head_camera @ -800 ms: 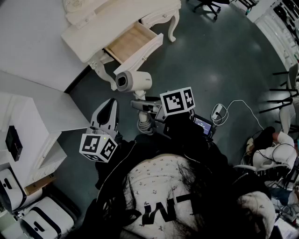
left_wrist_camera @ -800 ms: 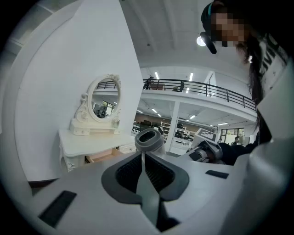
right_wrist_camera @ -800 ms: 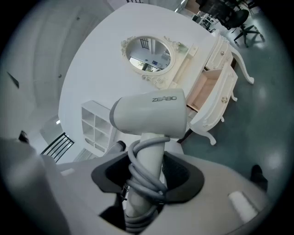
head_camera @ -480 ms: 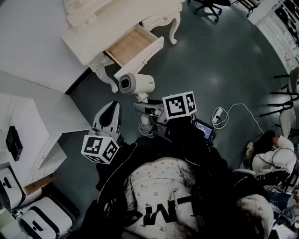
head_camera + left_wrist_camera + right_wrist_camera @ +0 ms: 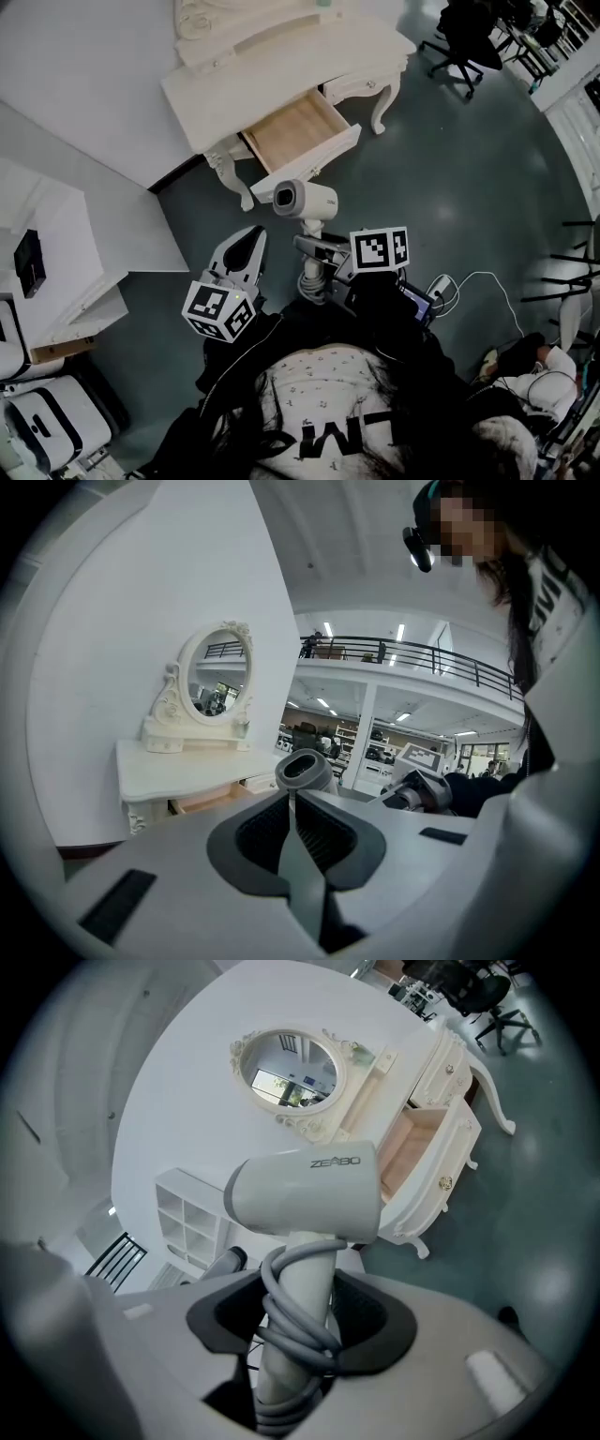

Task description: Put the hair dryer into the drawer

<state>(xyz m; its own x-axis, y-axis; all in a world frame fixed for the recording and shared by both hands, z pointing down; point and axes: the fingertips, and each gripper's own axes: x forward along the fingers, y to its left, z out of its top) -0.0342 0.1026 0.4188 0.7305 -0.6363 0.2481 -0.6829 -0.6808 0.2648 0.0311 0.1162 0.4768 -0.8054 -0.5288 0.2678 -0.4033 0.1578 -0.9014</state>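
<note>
My right gripper (image 5: 300, 1327) is shut on the handle of a white hair dryer (image 5: 305, 1190), which has its grey cord wound round the handle. In the head view the hair dryer (image 5: 305, 199) stands upright just short of the open wooden drawer (image 5: 298, 131) of a cream dressing table (image 5: 281, 66), nozzle toward the left. The drawer (image 5: 417, 1143) lies right of the dryer's body in the right gripper view. My left gripper (image 5: 246, 255) hangs left of the dryer, shut with nothing in it (image 5: 291, 803). Beyond its tips I see the hair dryer (image 5: 305, 771).
A white shelf unit (image 5: 56, 253) stands at the left, with white cases (image 5: 47, 422) below it. An office chair (image 5: 469, 37) is at the top right. A white cable with a plug (image 5: 459, 281) lies on the dark floor at the right. An oval mirror (image 5: 291, 1068) tops the table.
The head view has shifted: the dressing table and drawer now sit lower and further right. Both grippers have moved with it, and the dryer stays in the right gripper's hold.
</note>
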